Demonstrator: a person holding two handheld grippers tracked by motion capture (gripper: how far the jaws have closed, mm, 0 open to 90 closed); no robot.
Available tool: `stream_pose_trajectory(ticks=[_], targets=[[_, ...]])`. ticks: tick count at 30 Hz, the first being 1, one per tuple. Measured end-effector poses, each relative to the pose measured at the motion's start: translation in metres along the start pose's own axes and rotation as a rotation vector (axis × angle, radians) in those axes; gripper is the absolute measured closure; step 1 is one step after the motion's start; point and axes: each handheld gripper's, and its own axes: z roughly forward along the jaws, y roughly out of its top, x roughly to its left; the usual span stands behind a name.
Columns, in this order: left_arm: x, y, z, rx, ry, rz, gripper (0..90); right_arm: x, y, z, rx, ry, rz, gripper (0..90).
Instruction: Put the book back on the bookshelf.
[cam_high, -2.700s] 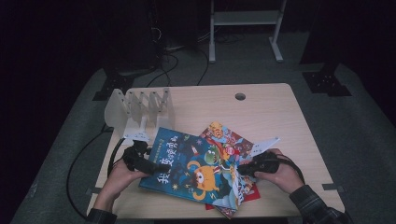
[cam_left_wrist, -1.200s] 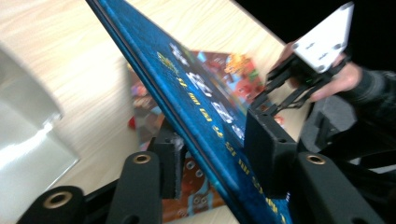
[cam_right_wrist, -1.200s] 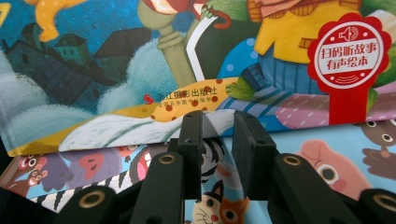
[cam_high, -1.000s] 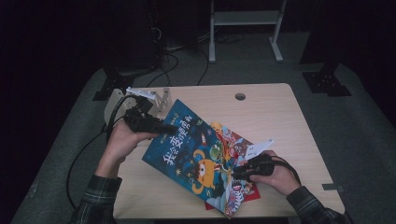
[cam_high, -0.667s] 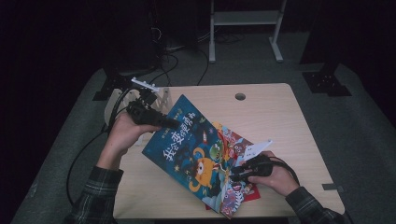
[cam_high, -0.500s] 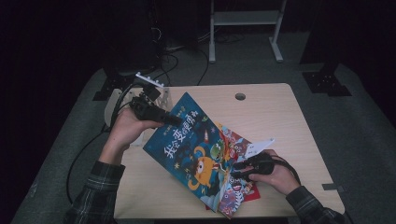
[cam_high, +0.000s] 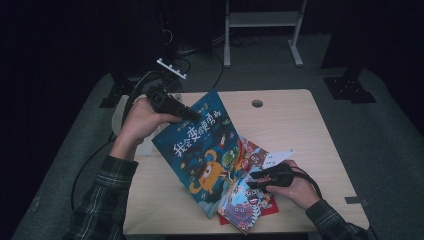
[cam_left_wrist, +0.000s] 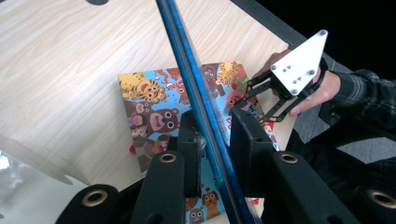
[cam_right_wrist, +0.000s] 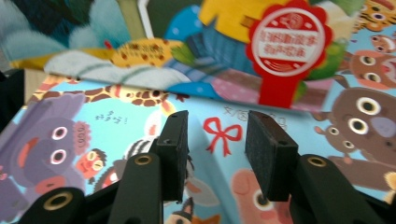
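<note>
A blue picture book (cam_high: 200, 150) stands tilted, its far edge raised off the wooden table (cam_high: 310, 130). My left gripper (cam_high: 186, 113) is shut on that edge; in the left gripper view the book's edge (cam_left_wrist: 187, 70) runs between the pads (cam_left_wrist: 212, 133), which have just been closing further. A second book with cartoon animals (cam_high: 245, 202) lies flat beneath. My right gripper (cam_high: 254, 178) hovers just over its cover (cam_right_wrist: 70, 135), jaws open after widening a moment ago, nothing between them (cam_right_wrist: 215, 140). The blue book's back cover (cam_right_wrist: 280, 46) hangs above it.
A red book (cam_high: 267, 207) peeks out under the animal book near the table's front edge. A white divider rack (cam_high: 122, 112) stands at the back left behind my left hand. A cable hole (cam_high: 257, 103) sits at the table's far side.
My left gripper has lifted the blue book's edge higher and back, so the book tilts more steeply. The right hand has stayed over the animal book.
</note>
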Motion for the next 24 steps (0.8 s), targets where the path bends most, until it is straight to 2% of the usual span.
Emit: stream_pose_trajectory(ticks=[3,6,8,11,15,19,24], targets=[[-0.005,0.006,-0.002,0.004,0.001,0.017,75.6,-0.005,-0.002,-0.002,-0.002,-0.042,0.014,54.3],[-0.009,0.010,-0.003,0.010,0.004,0.033,76.9,-0.013,-0.004,-0.004,-0.010,-0.096,0.029,47.3],[-0.012,0.013,-0.004,0.018,0.003,0.039,77.7,-0.019,-0.007,-0.005,-0.027,-0.132,0.057,41.4],[-0.014,0.015,-0.005,0.025,0.003,0.044,78.9,-0.024,-0.010,-0.006,-0.034,-0.180,0.066,36.7],[-0.019,0.018,-0.009,0.045,0.019,0.061,80.1,-0.030,-0.012,-0.009,-0.042,-0.232,0.073,35.2],[-0.022,0.021,-0.012,0.064,0.039,0.070,80.8,-0.035,-0.013,-0.013,-0.049,-0.261,0.083,34.7],[-0.031,0.026,-0.016,0.094,0.087,0.097,81.8,-0.041,-0.016,-0.020,-0.078,-0.301,0.118,33.2]])
